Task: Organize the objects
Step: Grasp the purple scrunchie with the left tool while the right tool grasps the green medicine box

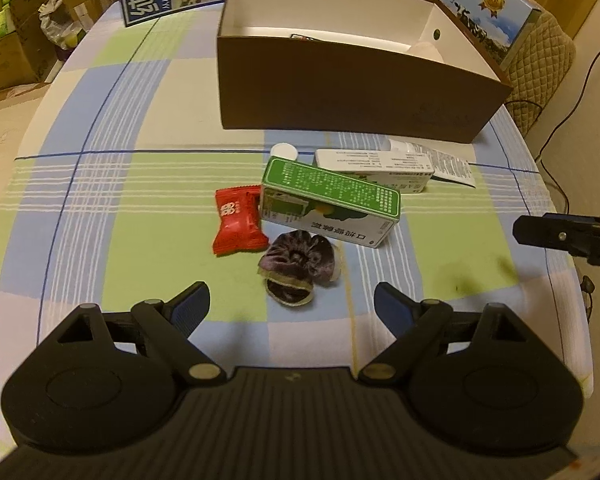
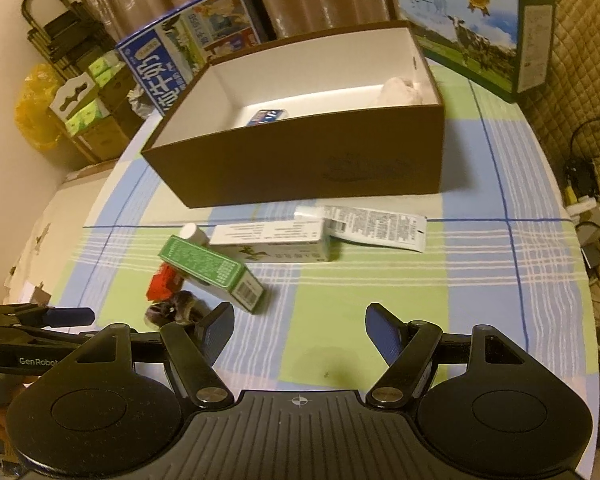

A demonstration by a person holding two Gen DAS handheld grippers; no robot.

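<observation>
Left gripper [image 1: 290,306] open, jaws wide, nothing between the pads; it hangs tilted down over the near edge of the table [image 1: 100,208], lined up on the purple velvet scrunchie [image 1: 298,264] that lies just beyond its fingertips. Right gripper [image 2: 300,334] likewise open and empty, over bare cloth toward the near right part of the table. Judged step: left takes the scrunchie for the brown box [image 2: 300,168], which stands open at the far middle of the table and already has a small blue packet [image 2: 267,116] and something white and crumpled [image 2: 400,88] in it. Notes for a clean pick: the scrunchie is soft and low, so bring the pads down to the cloth on either side of the bunched part, not over the ring's hole, and close fully; it should compress a lot. The red candy wrapper [image 1: 238,222] touches or nearly touches it on the left and the green-topped carton [image 1: 332,204] sits close behind; approach from the near side to avoid catching either. Further back: a white carton [image 1: 374,170], a white bottle cap [image 1: 284,151], a tube [image 2: 376,226] near the box's front wall. Right should stay clear of the left's path to the box. Risk: pinching tablecloth with the scrunchie.
</observation>
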